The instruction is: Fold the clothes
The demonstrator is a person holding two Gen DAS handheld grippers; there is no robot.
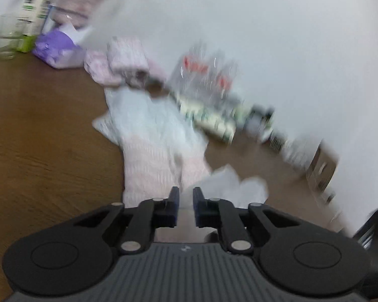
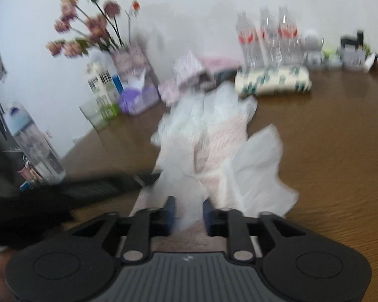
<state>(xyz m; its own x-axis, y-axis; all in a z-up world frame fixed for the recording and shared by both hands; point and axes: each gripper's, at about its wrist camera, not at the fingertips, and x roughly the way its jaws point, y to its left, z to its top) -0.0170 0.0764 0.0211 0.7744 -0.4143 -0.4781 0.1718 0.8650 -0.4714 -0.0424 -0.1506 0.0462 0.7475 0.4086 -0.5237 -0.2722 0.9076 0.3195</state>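
Observation:
A small pale garment (image 1: 151, 136), light blue at the far end and pink-striped with white frilly edges near me, lies crumpled on the brown wooden table (image 1: 37, 138). My left gripper (image 1: 186, 193) is nearly shut on its near white edge. In the right wrist view the same garment (image 2: 214, 136) stretches away from my right gripper (image 2: 187, 206), whose jaws are partly closed with white frill between them. Folded pink patterned clothes (image 1: 123, 58) sit stacked at the back; they also show in the right wrist view (image 2: 189, 73). Both views are motion-blurred.
Along the back wall stand a glass (image 1: 6, 37), a carton (image 1: 36, 7), a purple tissue pack (image 1: 56, 47), water bottles (image 2: 267, 37), a patterned roll (image 2: 272, 79) and a flower vase (image 2: 131, 58). A dark object (image 2: 37, 201) lies at the left.

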